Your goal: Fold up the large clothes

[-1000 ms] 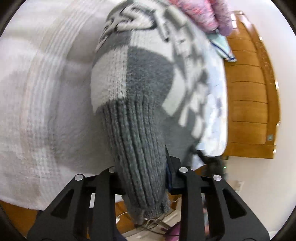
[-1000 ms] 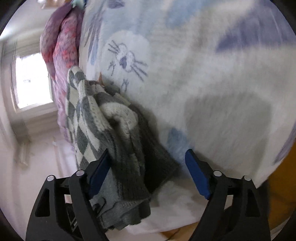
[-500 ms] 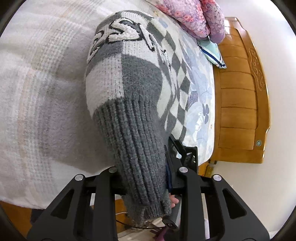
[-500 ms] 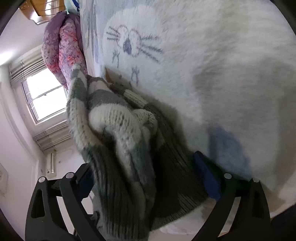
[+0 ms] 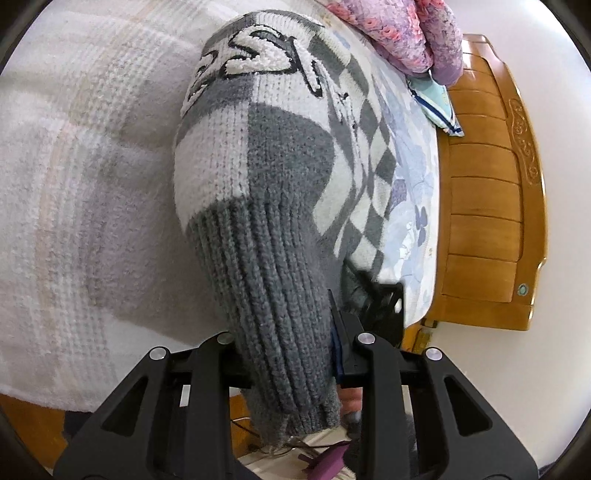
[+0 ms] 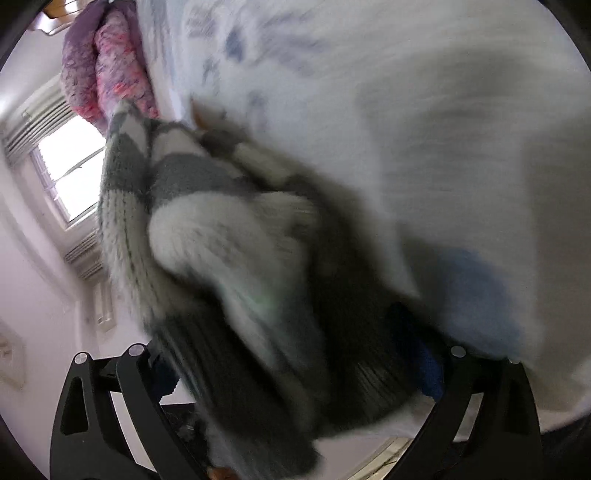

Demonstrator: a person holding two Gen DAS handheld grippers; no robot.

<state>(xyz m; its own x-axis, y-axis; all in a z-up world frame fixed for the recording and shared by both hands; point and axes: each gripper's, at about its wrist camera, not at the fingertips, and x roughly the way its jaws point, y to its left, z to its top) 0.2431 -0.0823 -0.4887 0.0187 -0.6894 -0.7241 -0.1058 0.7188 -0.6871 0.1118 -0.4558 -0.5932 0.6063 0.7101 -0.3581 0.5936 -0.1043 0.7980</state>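
Observation:
A grey and white checkered knit sweater (image 5: 280, 147) with a white patch design lies on the bed. My left gripper (image 5: 291, 350) is shut on its dark grey ribbed hem (image 5: 273, 302), which hangs out below the fingers. In the blurred right wrist view, my right gripper (image 6: 295, 369) stands wide open around a bunched part of the same sweater (image 6: 221, 251); its ribbed edge lies between the spread fingers. The right gripper's black frame (image 5: 380, 302) shows just behind the sweater in the left wrist view.
The bed carries a white plaid blanket (image 5: 74, 184) and a pale blue printed sheet (image 5: 413, 206). A pink and purple quilt (image 5: 402, 33) is heaped near the wooden headboard (image 5: 487, 206). A window (image 6: 70, 173) is at the left.
The right gripper has moved closer in on the bunched sweater, its fingers still spread, and its view is blurred by motion. The left gripper keeps its hold on the hem, barely shifted.

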